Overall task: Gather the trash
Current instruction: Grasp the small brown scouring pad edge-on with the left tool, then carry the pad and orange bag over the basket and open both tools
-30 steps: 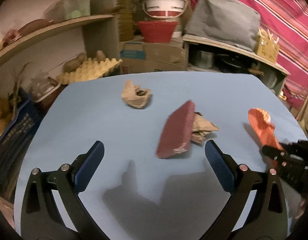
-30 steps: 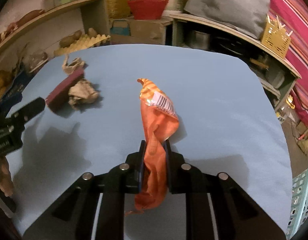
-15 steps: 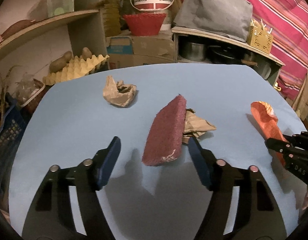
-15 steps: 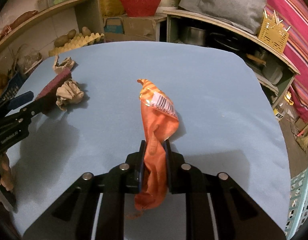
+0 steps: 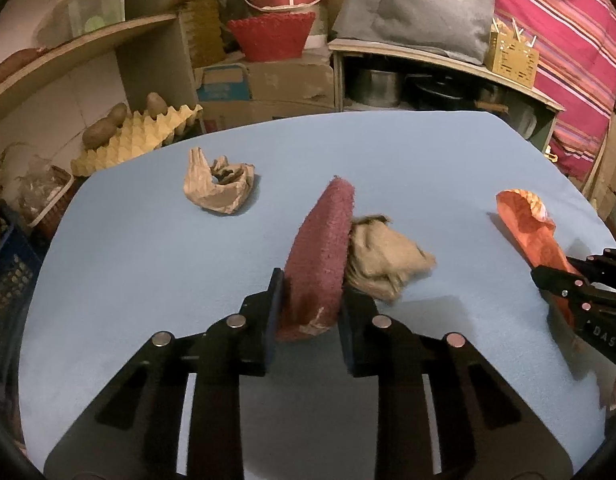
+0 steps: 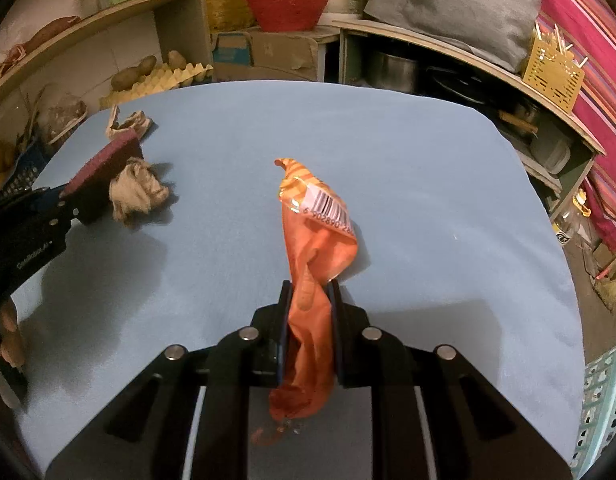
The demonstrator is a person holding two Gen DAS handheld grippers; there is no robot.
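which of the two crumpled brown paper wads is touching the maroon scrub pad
The crumpled paper wad on the right, pressed against the maroon scrub pad. The other paper wad lies apart, farther back to the left on the blue table.

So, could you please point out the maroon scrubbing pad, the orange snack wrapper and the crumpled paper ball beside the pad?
maroon scrubbing pad (image 5: 321, 248), left wrist view, middle of its upper face
orange snack wrapper (image 6: 308, 256), right wrist view, its middle
crumpled paper ball (image 5: 383, 258), left wrist view, its centre
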